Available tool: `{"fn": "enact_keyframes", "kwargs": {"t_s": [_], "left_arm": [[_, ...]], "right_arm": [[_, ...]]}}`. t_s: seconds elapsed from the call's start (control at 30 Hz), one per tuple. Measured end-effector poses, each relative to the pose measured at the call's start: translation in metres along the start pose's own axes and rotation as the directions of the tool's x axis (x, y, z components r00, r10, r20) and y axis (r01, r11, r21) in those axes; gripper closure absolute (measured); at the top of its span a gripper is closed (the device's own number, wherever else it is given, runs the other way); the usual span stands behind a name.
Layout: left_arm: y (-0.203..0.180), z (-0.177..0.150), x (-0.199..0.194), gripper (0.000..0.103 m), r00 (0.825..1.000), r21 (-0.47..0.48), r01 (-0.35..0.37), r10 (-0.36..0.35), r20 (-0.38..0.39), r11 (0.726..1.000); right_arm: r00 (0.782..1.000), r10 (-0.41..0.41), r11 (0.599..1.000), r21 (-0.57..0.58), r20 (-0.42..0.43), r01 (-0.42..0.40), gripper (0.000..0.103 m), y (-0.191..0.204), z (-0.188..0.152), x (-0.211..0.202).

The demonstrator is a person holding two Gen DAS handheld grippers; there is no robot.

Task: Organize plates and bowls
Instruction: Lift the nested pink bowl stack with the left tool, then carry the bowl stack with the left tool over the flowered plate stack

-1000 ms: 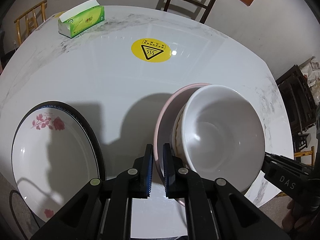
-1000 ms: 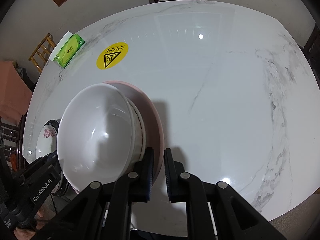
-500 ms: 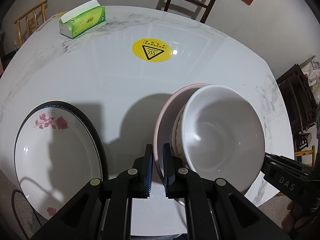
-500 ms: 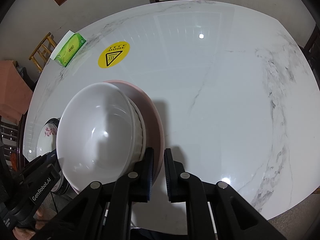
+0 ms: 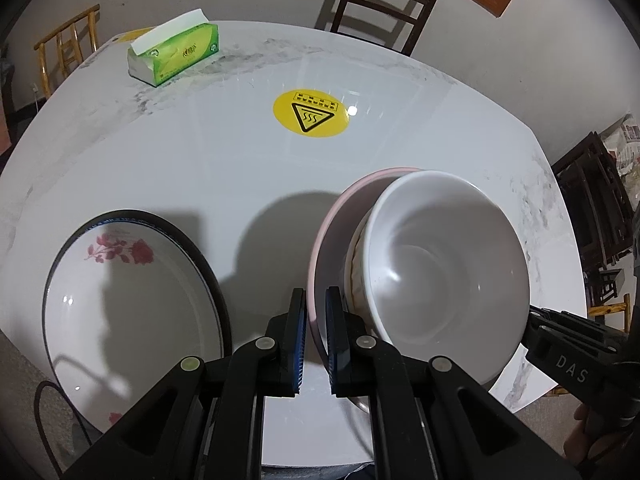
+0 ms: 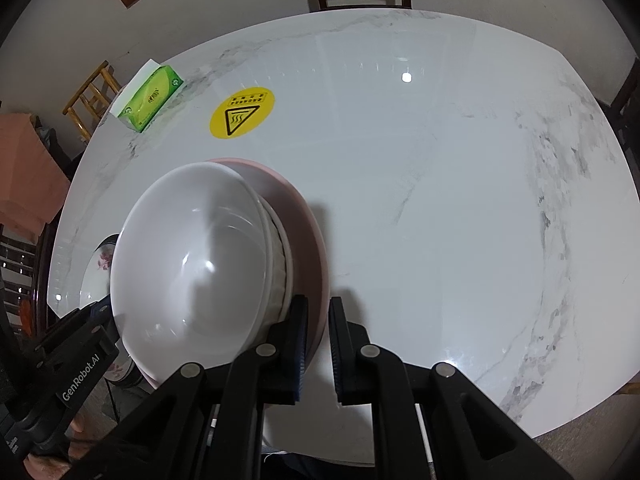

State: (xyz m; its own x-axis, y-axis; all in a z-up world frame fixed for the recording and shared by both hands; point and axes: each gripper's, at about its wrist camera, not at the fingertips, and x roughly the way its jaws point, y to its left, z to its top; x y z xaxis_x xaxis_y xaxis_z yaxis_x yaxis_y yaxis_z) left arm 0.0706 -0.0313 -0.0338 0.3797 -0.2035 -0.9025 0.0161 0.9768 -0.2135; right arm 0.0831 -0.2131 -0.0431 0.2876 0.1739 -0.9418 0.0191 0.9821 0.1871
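My left gripper (image 5: 316, 344) is shut on the left rim of a pink plate (image 5: 334, 232). My right gripper (image 6: 318, 344) is shut on its right rim (image 6: 310, 240). The plate is held above the white marble table (image 5: 200, 152). A white bowl (image 5: 444, 264) sits nested in a ribbed bowl (image 5: 354, 268) on the plate; it also shows in the right wrist view (image 6: 196, 256). A white flower-patterned plate (image 5: 128, 304) lies on a black plate (image 5: 196, 256) at the table's near left edge.
A green tissue box (image 5: 176, 54) stands at the far left of the table. A round yellow warning sticker (image 5: 310, 113) marks the table's middle. Dark wooden chairs (image 5: 380, 0) stand behind the table. The table's near edge is close below both grippers.
The pink plate with its bowls has shifted slightly to the right and away from the flower plate; both grips are unchanged.
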Motion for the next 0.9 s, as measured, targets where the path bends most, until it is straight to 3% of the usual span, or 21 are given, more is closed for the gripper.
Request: {"fn": "enact_keyframes", "kwargs": {"t_s": [0.9], "left_arm": [[0.054,0.012,-0.05,0.098,0.994,-0.068,-0.072,0.077,0.077,0.995]], "right_arm": [[0.999,0.037,0.991,-0.131,-0.001,-0.036,0.092,0.075,0.015,-0.016]]}}
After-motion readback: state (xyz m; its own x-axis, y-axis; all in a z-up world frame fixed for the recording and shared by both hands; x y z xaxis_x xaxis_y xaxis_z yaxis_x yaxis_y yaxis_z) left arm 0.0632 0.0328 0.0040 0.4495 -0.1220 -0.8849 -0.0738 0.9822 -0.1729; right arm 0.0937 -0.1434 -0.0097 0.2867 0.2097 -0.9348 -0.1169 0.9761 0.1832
